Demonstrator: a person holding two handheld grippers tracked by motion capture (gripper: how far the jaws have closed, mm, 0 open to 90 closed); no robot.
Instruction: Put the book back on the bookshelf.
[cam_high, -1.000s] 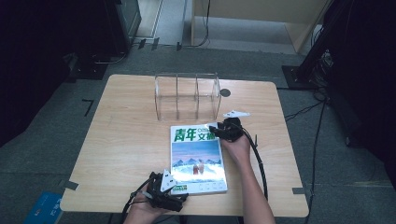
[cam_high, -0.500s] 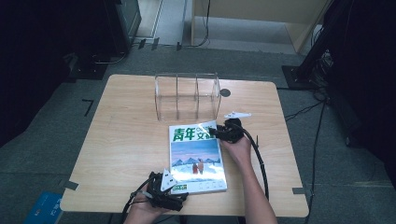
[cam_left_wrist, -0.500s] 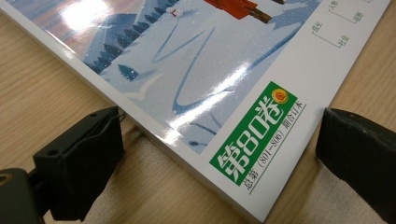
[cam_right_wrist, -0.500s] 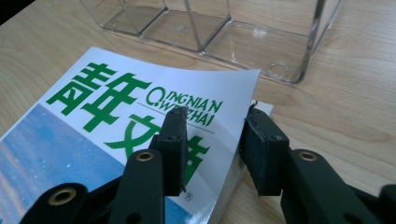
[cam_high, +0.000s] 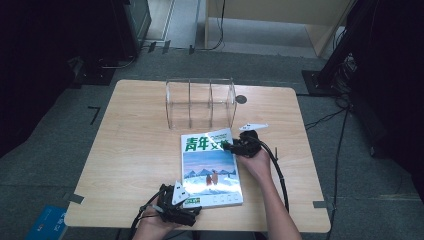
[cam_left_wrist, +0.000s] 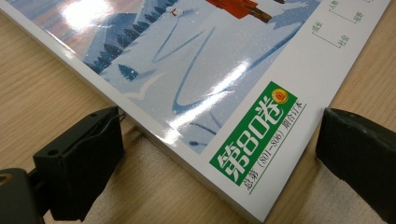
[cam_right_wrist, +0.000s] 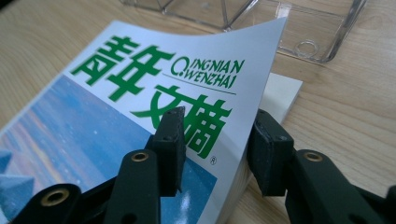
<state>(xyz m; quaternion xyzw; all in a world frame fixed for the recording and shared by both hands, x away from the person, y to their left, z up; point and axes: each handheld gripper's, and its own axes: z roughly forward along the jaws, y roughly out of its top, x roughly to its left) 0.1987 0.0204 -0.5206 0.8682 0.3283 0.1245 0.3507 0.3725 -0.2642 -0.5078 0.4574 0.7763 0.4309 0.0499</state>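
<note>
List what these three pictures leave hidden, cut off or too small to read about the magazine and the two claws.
- Magazine: in the left gripper view the frame cuts off its title end; in the right gripper view its near end.
- Small print by the green label: too small in the high view.
- Right claw: whether it pinches the lifted cover or more pages; the cover hides the far side.
- Left claw: its body is cut off by the bottom edge.

Your magazine (cam_high: 211, 167) lies centre frame on the table (cam_high: 130, 150). The clear rack (cam_high: 200, 102) stands just above it. Your left gripper (cam_high: 176, 206) sits at its lower-left corner, your right gripper (cam_high: 235, 146) at its upper-right edge.
</note>
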